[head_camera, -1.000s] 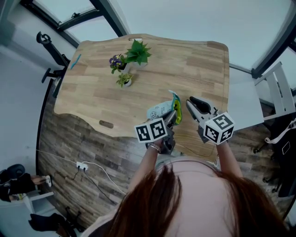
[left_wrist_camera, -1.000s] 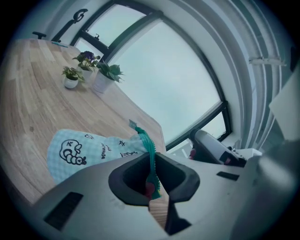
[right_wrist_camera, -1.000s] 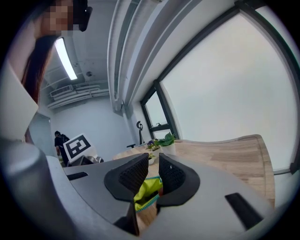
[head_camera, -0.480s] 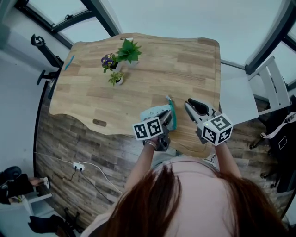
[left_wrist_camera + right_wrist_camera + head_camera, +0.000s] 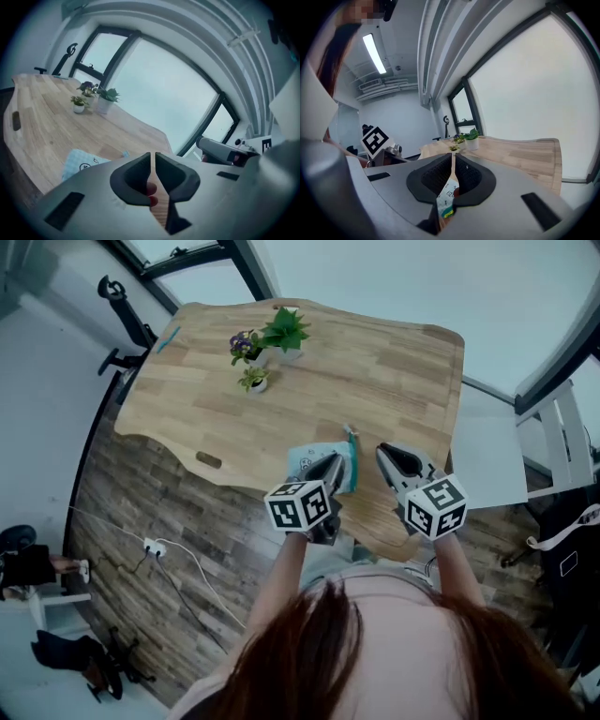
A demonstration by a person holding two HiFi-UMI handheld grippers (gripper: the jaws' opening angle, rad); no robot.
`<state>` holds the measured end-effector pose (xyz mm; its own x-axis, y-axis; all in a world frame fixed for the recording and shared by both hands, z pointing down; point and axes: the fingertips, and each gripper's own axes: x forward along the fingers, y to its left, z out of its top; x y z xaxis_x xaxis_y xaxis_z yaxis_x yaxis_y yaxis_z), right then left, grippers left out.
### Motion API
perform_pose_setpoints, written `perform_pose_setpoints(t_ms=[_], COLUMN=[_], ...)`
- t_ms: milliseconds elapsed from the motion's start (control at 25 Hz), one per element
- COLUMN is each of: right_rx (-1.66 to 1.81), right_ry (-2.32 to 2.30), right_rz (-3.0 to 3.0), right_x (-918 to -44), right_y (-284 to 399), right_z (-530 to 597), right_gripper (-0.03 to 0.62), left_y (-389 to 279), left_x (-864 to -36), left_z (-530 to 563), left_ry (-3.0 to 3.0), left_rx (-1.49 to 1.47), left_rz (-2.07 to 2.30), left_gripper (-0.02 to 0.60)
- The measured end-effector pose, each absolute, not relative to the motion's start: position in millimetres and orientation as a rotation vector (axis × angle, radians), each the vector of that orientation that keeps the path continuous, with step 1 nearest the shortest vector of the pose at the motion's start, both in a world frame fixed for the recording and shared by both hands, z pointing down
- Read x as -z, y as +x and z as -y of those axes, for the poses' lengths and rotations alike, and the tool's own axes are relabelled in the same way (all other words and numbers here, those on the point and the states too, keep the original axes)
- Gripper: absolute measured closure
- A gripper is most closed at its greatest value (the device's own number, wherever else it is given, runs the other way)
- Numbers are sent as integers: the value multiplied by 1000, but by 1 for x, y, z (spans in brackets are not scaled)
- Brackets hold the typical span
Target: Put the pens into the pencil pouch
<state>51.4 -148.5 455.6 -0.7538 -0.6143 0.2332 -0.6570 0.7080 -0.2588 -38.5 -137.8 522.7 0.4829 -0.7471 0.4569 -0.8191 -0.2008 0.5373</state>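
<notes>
the pencil pouch [image 5: 303, 463] lay flat by the worktop's [image 5: 375, 362] near edge. above it the left gripper's [image 5: 335, 462] fingers had just been closing to an empty slit, perhaps to pinch its zip. the right gripper [image 5: 386, 452] waited beside, nearly closed, empty.

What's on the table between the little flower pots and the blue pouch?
Nothing, just bare wooden table. The head view shows only wood between the flower pots and the pouch.
</notes>
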Motion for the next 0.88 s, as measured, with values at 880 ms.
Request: perform_pose_setpoints(t_ms=[880], right_rx=[-217], right_ry=[1116], right_rz=[2858], right_x=[-381], right_y=[7], right_z=[108], right_gripper=[594], left_y=[-94], left_x=[-371], left_z=[63], left_ry=[2251], left_rx=[-104], left_rz=[1826], left_gripper=[580])
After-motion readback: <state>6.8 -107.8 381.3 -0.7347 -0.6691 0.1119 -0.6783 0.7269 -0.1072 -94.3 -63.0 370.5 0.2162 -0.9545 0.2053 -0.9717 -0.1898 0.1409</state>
